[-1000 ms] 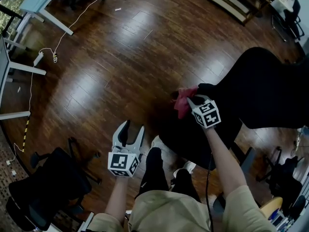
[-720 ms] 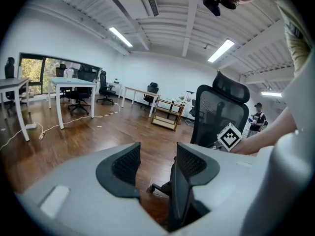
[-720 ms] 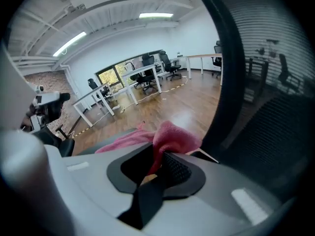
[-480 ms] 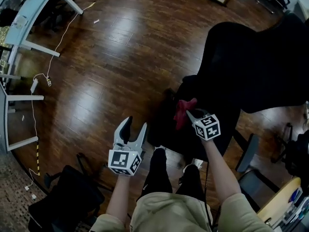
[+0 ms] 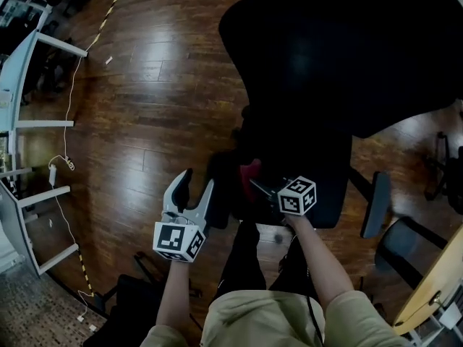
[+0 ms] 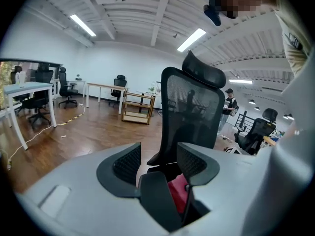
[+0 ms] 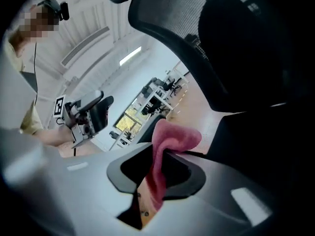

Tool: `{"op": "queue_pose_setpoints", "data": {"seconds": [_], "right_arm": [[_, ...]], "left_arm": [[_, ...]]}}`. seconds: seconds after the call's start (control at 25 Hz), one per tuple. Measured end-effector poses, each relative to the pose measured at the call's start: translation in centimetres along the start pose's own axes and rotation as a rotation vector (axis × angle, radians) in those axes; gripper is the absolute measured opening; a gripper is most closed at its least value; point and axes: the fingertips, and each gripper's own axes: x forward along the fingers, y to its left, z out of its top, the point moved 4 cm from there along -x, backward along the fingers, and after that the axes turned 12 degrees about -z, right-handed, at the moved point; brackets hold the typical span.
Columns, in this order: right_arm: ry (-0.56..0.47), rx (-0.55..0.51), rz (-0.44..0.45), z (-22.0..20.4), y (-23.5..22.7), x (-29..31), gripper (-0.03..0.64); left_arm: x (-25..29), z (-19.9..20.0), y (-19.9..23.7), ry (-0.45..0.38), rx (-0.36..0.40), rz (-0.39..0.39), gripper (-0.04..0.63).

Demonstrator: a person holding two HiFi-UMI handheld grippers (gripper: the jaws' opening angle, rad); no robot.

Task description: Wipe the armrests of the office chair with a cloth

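Clamps the right claw (image 5: 257, 185) on a red cloth (image 7: 172, 137) — jaws shut tight on a fold, loose end curling over the top. Holds that cloth low at the front of the black office chair (image 5: 325, 63), just beside the armrest (image 5: 221, 183) on the left gripper's side of the chair; cannot tell whether cloth and pad touch. Carries the left claw (image 5: 197, 183) open and empty, jaws well apart, just outside that same armrest and aimed at the chair's mesh back. Shows, in the left gripper view, the armrest pad close ahead of the jaws with the red cloth right beside it. Has the chair's other armrest (image 5: 376, 204) across the seat — apart from both claws. Looks down on dark wooden floor (image 5: 145, 107) around the chair.
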Motion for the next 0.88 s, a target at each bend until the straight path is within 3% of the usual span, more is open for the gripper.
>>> {"op": "queue_pose_setpoints", "data": {"seconds": [0.32,0.48,0.6,0.88], "right_arm": [[0.016,0.156,0.199,-2.3,1.8,4.7,0.06],[0.005,0.156,0.25,-2.8,1.5,5.3,0.061],[0.028,0.146,0.19,-2.7,0.6,6.3,0.064],[0.122,0.121,-0.052,-4.5,-3.7,9.5,0.064]], "left_arm": [[2.1,1.1,-0.1,0.021,0.013,-0.007,0.215],[2.2,0.6,0.3,0.052,0.012,-0.001,0.215],[2.0,0.3,1.0,0.053,0.002,0.009,0.215],[1.3,-0.6,2.3,0.067,-0.011,0.034,0.215]]}}
